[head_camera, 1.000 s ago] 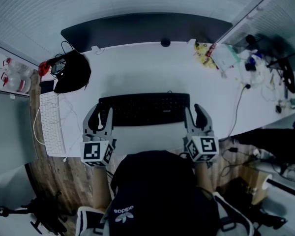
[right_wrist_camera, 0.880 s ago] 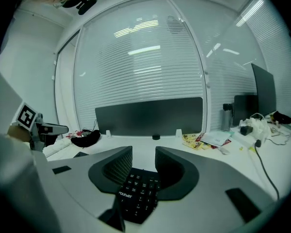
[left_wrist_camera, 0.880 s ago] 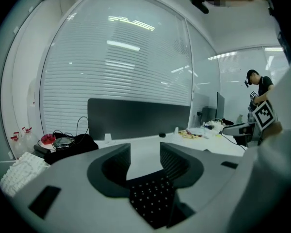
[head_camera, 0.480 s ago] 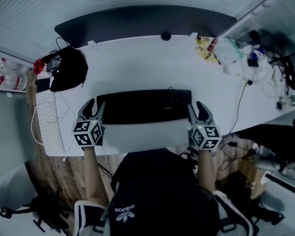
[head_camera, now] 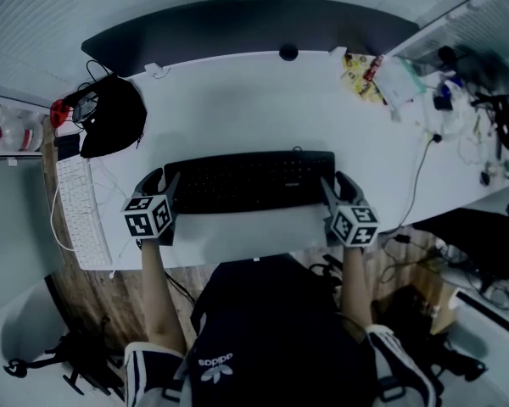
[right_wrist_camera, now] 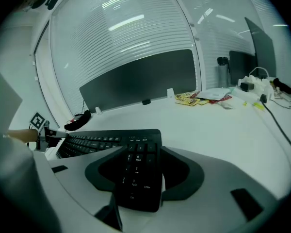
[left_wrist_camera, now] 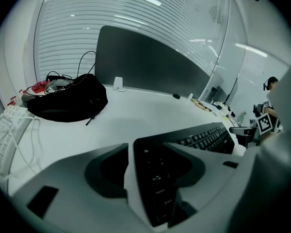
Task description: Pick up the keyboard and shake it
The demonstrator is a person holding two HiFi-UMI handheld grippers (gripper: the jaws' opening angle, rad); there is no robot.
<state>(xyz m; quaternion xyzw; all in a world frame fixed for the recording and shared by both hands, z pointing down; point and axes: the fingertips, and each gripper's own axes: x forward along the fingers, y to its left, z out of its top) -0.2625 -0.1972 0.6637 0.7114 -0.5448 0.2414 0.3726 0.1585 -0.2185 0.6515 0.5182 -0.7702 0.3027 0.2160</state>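
The black keyboard (head_camera: 250, 181) lies flat on the white desk (head_camera: 237, 108), near its front edge. My left gripper (head_camera: 163, 182) is at the keyboard's left end and my right gripper (head_camera: 339, 186) at its right end. In the left gripper view the Esc end of the keyboard (left_wrist_camera: 157, 178) sits between the jaws of the left gripper (left_wrist_camera: 153, 149), with a gap beside it. In the right gripper view the number-pad end (right_wrist_camera: 136, 169) lies between the jaws of the right gripper (right_wrist_camera: 143, 152). Both pairs of jaws have just been opening, and the pads do not press on the keyboard.
A black bag (head_camera: 110, 125) with cables lies at the desk's back left. A white keyboard (head_camera: 81, 214) hangs over the left edge. Packets, bottles and cables (head_camera: 424, 100) crowd the right side. A dark partition panel (head_camera: 246, 32) runs along the back. The person's dark top fills the bottom.
Both grippers have sunk toward the desk at the keyboard's two ends and tipped further down. Their jaws now stand wider around the ends. The keyboard rests on the desk.
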